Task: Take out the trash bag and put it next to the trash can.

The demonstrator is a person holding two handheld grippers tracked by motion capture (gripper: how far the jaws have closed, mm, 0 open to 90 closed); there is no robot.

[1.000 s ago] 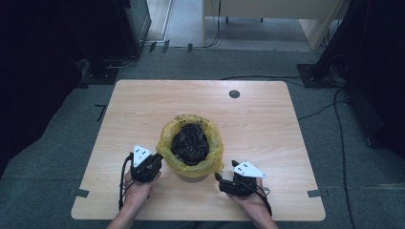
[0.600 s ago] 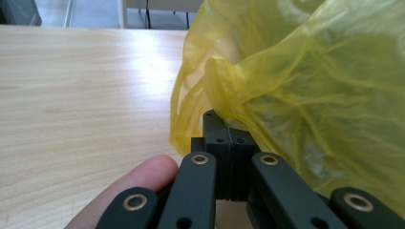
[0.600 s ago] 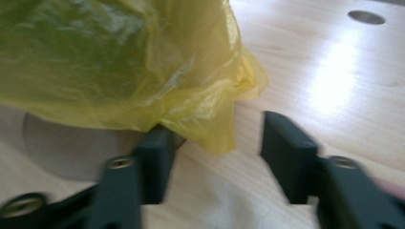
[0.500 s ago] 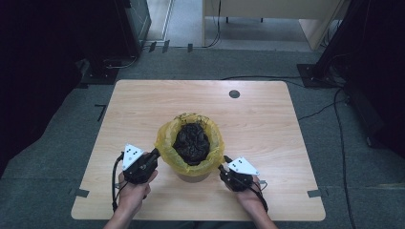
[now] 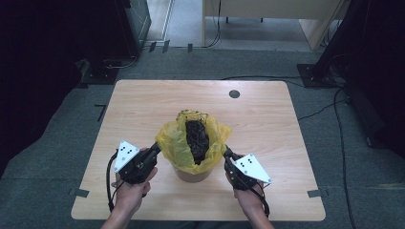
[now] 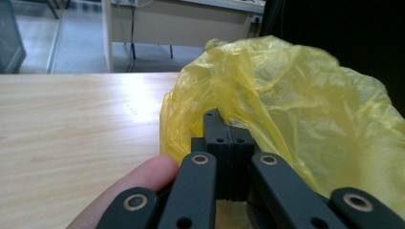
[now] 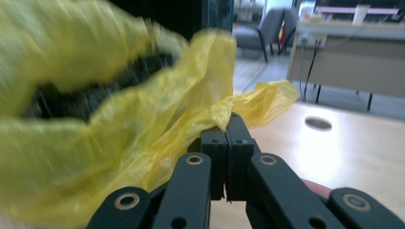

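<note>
Left gripper (image 5: pixel 155 149) at seven o'clock, jaws clamped on the yellow bag (image 5: pixel 176 143) rim, right gripper (image 5: pixel 226 153) at five o'clock, jaws just closed onto the opposite rim, bag lining a bin (image 5: pixel 191 174) mid-table (image 5: pixel 267 124), dark contents (image 5: pixel 197 138) inside, cable hole (image 5: pixel 234 94) at twelve o'clock.

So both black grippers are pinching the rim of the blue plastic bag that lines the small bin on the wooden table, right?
Not quite: the plastic bag is yellow, not blue, as the high view shows. The rest holds: the left gripper and the right gripper are each shut on its rim, and it lines the small bin on the wooden table.
</note>
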